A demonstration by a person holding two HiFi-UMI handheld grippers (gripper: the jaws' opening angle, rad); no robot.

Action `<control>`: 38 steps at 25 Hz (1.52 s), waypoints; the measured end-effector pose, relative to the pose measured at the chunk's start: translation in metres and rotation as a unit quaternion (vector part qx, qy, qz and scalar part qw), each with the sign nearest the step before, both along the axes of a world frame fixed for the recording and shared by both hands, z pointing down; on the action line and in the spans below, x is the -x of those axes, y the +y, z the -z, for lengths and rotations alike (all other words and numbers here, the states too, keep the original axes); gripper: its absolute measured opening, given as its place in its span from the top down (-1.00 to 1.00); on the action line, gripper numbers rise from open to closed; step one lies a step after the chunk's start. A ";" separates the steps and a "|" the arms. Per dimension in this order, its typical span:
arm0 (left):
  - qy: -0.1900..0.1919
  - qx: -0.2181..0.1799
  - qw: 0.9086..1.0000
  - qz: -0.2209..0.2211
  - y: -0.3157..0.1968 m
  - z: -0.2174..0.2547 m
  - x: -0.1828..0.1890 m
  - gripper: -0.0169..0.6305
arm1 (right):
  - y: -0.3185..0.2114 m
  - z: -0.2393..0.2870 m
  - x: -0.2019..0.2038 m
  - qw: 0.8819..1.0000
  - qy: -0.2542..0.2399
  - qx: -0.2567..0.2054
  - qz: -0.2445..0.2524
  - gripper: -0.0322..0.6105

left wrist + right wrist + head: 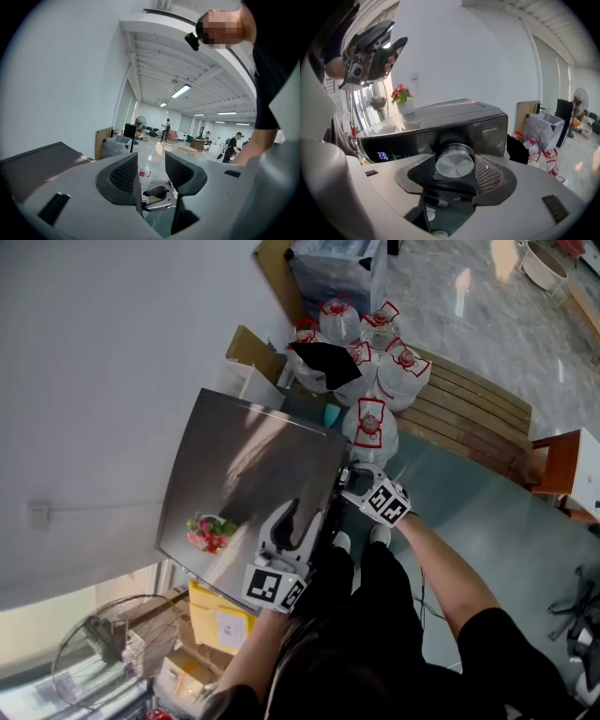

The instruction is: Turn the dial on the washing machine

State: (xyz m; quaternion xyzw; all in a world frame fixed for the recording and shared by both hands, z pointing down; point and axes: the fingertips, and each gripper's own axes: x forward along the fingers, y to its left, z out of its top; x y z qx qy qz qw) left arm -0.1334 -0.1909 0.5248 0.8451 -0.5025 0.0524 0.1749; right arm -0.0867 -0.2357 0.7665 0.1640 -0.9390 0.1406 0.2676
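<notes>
From above, the washing machine [244, 474] shows a steel top. Its round silver dial [453, 162] sits on the dark front panel [487, 133]. My right gripper [454, 165] is at that panel, shut on the dial, with a pad touching each side; in the head view the right gripper [351, 480] is against the machine's front edge. My left gripper [292, 514] rests on the top's front edge, open and with nothing between its jaws. The left gripper [151, 171] points out into the room.
A small pot of flowers [211, 532] stands on the machine's top near the wall. Several big water bottles [370, 362] and a wooden bench [469, 418] lie beyond the machine. Cardboard boxes [220, 624] and a fan [103, 652] sit at its left side.
</notes>
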 end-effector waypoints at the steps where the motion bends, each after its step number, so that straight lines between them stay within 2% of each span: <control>1: 0.000 0.001 1.000 0.001 0.000 -0.001 0.000 0.45 | -0.001 -0.001 -0.001 1.000 -0.012 0.019 -0.009 0.18; 7: 0.006 -0.001 1.000 0.006 0.000 0.003 -0.005 0.45 | -0.003 -0.001 -0.005 0.994 -0.052 0.082 -0.045 0.18; 12: 0.025 -0.009 0.999 0.020 -0.003 0.013 -0.003 0.47 | -0.006 -0.006 -0.008 0.981 -0.092 0.152 -0.076 0.16; 16: 0.020 -0.004 1.000 0.021 -0.005 0.009 -0.002 0.47 | -0.007 -0.006 -0.008 0.976 -0.106 0.168 -0.088 0.16; 21: 0.015 -0.004 1.000 0.023 -0.005 0.009 -0.006 0.47 | -0.008 -0.003 -0.007 0.984 -0.091 0.136 -0.075 0.16; 24: 0.012 -0.010 0.999 0.028 -0.004 0.010 -0.006 0.47 | -0.007 0.002 -0.005 0.991 -0.075 0.099 -0.050 0.16; 27: 0.012 -0.010 0.999 0.030 -0.002 0.010 -0.006 0.47 | 0.003 0.006 -0.004 0.998 -0.039 0.050 -0.007 0.16; 30: 0.010 -0.008 0.999 0.033 0.000 0.009 -0.003 0.47 | 0.009 0.005 -0.003 1.000 -0.008 -0.003 0.022 0.16; 38: 0.006 -0.006 0.999 0.039 0.000 0.007 -0.005 0.47 | 0.006 -0.003 -0.005 1.000 0.000 -0.023 0.016 0.16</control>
